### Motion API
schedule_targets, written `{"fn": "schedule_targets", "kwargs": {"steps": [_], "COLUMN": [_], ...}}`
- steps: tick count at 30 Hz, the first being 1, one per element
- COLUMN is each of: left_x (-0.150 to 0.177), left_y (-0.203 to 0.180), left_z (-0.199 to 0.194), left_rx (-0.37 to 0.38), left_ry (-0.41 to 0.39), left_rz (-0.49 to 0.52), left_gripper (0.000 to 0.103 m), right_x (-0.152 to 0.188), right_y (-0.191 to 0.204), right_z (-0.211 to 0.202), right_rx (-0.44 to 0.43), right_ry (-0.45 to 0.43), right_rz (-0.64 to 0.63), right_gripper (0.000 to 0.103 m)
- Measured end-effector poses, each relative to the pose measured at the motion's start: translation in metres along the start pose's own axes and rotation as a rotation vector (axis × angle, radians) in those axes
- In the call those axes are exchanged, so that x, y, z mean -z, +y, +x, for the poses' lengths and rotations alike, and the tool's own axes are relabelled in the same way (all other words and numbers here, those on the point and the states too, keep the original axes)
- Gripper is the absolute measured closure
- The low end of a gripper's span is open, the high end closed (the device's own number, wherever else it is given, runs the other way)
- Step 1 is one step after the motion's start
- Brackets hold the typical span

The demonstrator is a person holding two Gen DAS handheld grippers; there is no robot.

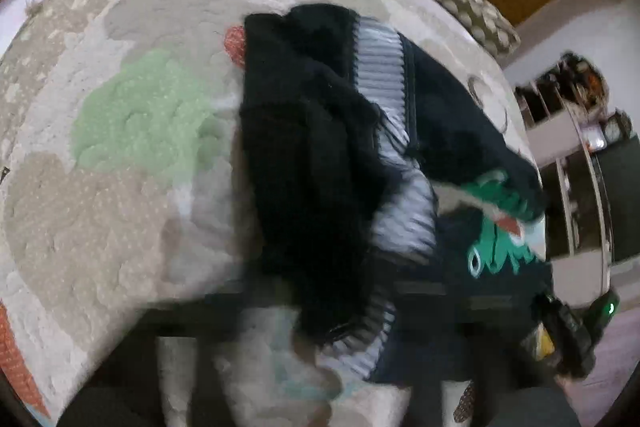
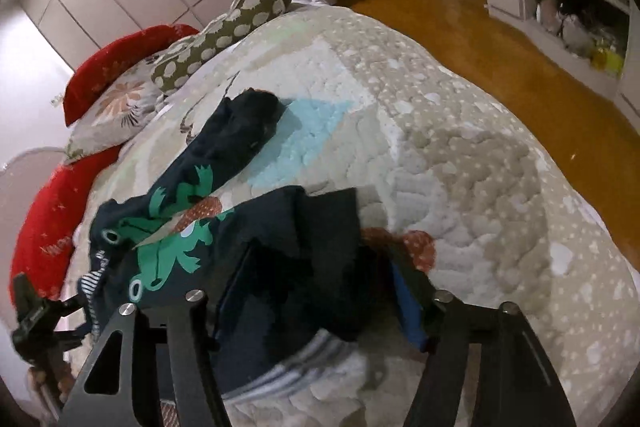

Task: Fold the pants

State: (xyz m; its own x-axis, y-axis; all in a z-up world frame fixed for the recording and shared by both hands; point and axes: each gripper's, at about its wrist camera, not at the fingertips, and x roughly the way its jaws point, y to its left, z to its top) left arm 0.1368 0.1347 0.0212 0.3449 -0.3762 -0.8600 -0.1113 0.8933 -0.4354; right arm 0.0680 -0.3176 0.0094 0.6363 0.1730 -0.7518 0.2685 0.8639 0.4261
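Dark navy pants (image 2: 240, 155) with a green dinosaur print and a grey striped waistband lie crumpled on the quilted bedspread (image 2: 460, 155), roughly mid-bed, the pillows (image 2: 120, 99) beyond them at the head end. Right claw (image 2: 316, 291): jaws partly open, straddling the near fold of the pants; pad contact cannot be confirmed. Left claw (image 1: 304, 339): heavily blurred, low over the waistband end of the pants; opening and grip cannot be determined.

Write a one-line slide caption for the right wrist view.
Dark pants with a green print lie crumpled on a quilted bedspread, pillows behind and the right gripper over the striped waistband.
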Motion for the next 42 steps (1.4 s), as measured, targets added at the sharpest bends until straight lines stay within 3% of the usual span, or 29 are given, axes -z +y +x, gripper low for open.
{"fn": "schedule_targets", "kwargs": {"steps": [1,2,4,11,13,15,17,20,21,22,24,27,31,34,38,42], "left_x": [0.004,0.007,0.017,0.064,0.072,0.076,0.082,0.085,0.083,0.079,0.064,0.034,-0.020,-0.053,-0.090,-0.100], "left_y": [0.001,0.003,0.007,0.030,0.039,0.048,0.059,0.060,0.058,0.056,0.049,0.034,0.014,0.002,-0.007,-0.015], "left_z": [-0.004,-0.012,-0.031,-0.084,-0.081,-0.074,-0.078,-0.101,-0.112,-0.120,-0.126,-0.118,-0.084,-0.053,-0.004,0.028], "left_rx": [0.007,-0.005,-0.008,-0.052,-0.085,-0.087,-0.043,-0.019,-0.018,-0.018,-0.017,-0.012,0.062,0.023,-0.008,-0.002], "left_ry": [-0.002,-0.016,-0.040,-0.079,-0.057,-0.028,-0.020,-0.075,-0.110,-0.139,-0.179,-0.190,-0.133,-0.101,-0.028,0.045], "left_rz": [-0.014,-0.019,-0.017,-0.038,-0.053,-0.069,-0.086,-0.054,-0.033,-0.017,0.010,0.039,0.092,0.169,0.257,0.338], "left_gripper": [0.080,0.080,0.080,0.077,0.064,0.064,0.064,0.061,0.055,0.046,0.038,0.038,0.033,0.032,0.032,0.031], "right_x": [-0.002,-0.002,-0.003,0.020,0.033,0.042,0.048,0.044,0.040,0.032,0.017,-0.018,-0.070,-0.096,-0.111,-0.111], "right_y": [0.003,0.002,0.000,0.006,0.004,0.003,-0.002,-0.004,-0.002,0.001,0.009,0.029,0.059,0.090,0.126,0.148], "right_z": [0.003,0.005,0.000,-0.035,-0.041,-0.038,-0.036,-0.049,-0.058,-0.070,-0.078,-0.071,-0.024,0.015,0.068,0.113], "right_rx": [-0.021,-0.050,-0.094,-0.152,-0.163,-0.120,-0.077,-0.087,-0.075,-0.051,-0.025,-0.021,-0.028,0.034,0.092,0.096], "right_ry": [0.028,0.060,0.081,0.108,0.120,0.125,0.123,0.115,0.088,0.044,-0.007,-0.032,0.008,0.032,0.109,0.189], "right_rz": [0.000,0.014,0.055,0.008,-0.006,-0.024,-0.036,-0.051,-0.072,-0.108,-0.153,-0.221,-0.304,-0.444,-0.633,-0.761], "right_gripper": [0.086,0.091,0.091,0.091,0.091,0.087,0.083,0.070,0.065,0.063,0.055,0.052,0.049,0.046,0.045,0.045]}}
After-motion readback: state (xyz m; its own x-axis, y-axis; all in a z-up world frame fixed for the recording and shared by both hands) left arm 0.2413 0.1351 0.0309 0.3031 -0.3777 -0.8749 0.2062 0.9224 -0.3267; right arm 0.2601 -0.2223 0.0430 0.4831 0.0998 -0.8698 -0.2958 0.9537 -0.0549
